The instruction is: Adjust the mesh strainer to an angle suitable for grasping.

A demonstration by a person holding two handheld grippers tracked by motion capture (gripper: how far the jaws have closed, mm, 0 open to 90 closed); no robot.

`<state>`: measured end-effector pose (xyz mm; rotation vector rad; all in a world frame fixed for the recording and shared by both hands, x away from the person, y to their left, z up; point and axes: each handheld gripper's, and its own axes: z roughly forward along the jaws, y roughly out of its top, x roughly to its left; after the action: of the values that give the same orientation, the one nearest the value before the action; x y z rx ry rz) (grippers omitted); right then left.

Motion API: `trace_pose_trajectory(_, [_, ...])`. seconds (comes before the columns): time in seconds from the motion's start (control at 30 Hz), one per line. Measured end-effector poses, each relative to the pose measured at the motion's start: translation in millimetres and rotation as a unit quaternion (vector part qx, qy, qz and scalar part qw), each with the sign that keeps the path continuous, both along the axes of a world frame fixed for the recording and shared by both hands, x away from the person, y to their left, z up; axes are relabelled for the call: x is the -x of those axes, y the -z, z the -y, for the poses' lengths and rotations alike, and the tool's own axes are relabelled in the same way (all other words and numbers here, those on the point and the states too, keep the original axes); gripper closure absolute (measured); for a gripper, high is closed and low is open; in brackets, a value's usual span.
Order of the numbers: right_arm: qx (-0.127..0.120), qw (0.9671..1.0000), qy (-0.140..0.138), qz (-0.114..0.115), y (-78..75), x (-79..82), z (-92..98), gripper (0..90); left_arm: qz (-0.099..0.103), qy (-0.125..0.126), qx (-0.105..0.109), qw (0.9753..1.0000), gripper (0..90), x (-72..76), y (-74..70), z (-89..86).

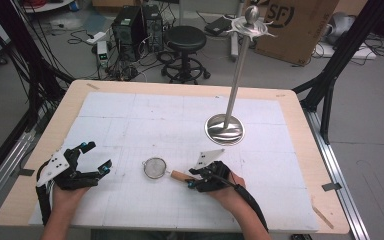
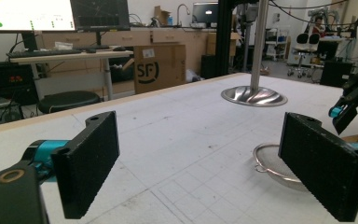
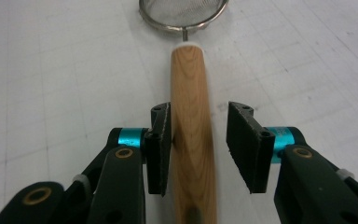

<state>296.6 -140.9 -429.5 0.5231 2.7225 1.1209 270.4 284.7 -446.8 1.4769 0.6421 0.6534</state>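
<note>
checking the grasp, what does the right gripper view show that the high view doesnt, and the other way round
Right gripper view alone: the jaws stand either side of the wooden handle, one pad against it, a gap left at the other, so the right gripper is not yet clamped.

High view alone: the left gripper open and apart from the strainer, the metal stand, the table edge, stool and boxes behind.

Both: the strainer lying on the white gridded mat, handle toward the right gripper.
</note>
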Motion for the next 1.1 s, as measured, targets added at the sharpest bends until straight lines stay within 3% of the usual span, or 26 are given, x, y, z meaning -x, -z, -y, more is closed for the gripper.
trace_pose_trajectory(0.13, [0.003, 0.9999, 0.009, -0.003, 2.2, 6.2, 12.8, 61.2, 0.000, 0.000, 0.000, 1.0000, 12.7, -0.4, 0.2, 0.2])
trace_pose_trajectory(0.27, [0.017, 0.9998, 0.010, 0.001, 9.4, 11.4, 13.7, 63.3, -0.001, 0.000, -0.002, 1.0000, 12.7, -0.3, 0.4, 0.8])
trace_pose_trajectory(0.5, [0.005, 0.9999, -0.008, 0.008, 9.9, 9.9, 10.8, 69.1, -0.002, 0.001, -0.003, 1.0000, 12.8, -0.4, 0.6, 1.0])
trace_pose_trajectory(0.9, [0.007, 0.9972, -0.074, 0.011, 8.5, 4.1, -28.1, 70.2, -0.001, 0.001, 0.000, 1.0000, 12.7, -0.2, 0.3, 0.5])
trace_pose_trajectory(1.0, [0.010, 0.9971, -0.074, 0.015, 8.2, 2.4, -32.8, 69.7, -0.001, 0.001, -0.001, 1.0000, 12.8, -0.1, 0.2, 0.5])
trace_pose_trajectory(1.1, [0.013, 0.9982, -0.057, 0.014, 7.8, 1.7, -30.1, 63.9, 0.000, 0.001, -0.001, 1.0000, 12.7, -0.2, 0.3, 0.3])
